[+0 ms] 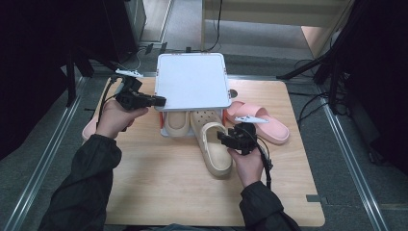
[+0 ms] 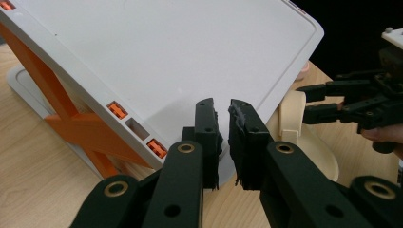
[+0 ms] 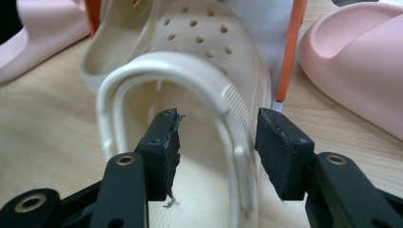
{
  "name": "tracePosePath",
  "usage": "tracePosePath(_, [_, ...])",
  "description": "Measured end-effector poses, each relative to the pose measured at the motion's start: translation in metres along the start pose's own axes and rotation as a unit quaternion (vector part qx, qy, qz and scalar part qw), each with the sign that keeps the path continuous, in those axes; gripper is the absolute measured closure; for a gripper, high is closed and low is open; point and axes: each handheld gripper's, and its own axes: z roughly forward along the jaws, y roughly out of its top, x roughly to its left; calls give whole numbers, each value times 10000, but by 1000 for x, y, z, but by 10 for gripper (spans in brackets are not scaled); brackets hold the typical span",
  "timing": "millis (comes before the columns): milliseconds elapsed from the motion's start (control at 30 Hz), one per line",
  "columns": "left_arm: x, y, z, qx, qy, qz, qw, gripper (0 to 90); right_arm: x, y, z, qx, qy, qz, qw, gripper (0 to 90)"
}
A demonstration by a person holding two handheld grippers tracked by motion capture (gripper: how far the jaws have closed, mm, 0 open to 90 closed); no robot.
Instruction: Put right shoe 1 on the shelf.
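Left gripper (image 1: 159, 101): we pinch the white lid (image 1: 192, 79) edge, propping it up
Right gripper (image 3: 216, 152): our jaws stand apart around the cream clog's (image 1: 214, 142) strap, not pressing
Left: slide that clog fully under

I see a light wooden tabletop (image 1: 159, 192) on grey carpeted floor (image 1: 365, 159), metal floor rails (image 1: 48, 144) either side, dark stands and cables (image 1: 332, 62) behind.
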Motion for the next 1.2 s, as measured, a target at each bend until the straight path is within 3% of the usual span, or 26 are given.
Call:
tracePosePath(233, [0, 0, 0, -2, -10, -10, 10000, 817, 4, -11, -26, -3, 230, -133, 9996, 506])
tracePosePath(367, [0, 0, 0, 26, -15, -66, 10000, 823, 8, -23, -39, -17, 306, -406, 9987, 639])
tracePosePath(467, [-1, 0, 0, 26, 22, -23, 10000, 834, 10, -41, -49, -194, 375, -660, 9969, 755])
tracePosePath(633, [-2, 0, 0, 40, 72, 24, 10000, 838, 10, -59, -56, -139, 538, -646, 9964, 870])
tracePosePath(900, [-2, 0, 0, 33, 80, 66, 9999, 838, 16, -84, -57, -19, 757, -701, 9947, 900])
tracePosePath(1000, [-2, 0, 0, 31, 72, 74, 9999, 838, 17, -94, -55, 123, 878, -498, 9948, 900])
tracePosePath(1200, [-3, 0, 0, 37, 97, 94, 9999, 831, 17, -109, -46, 451, 769, -632, 9940, 900])
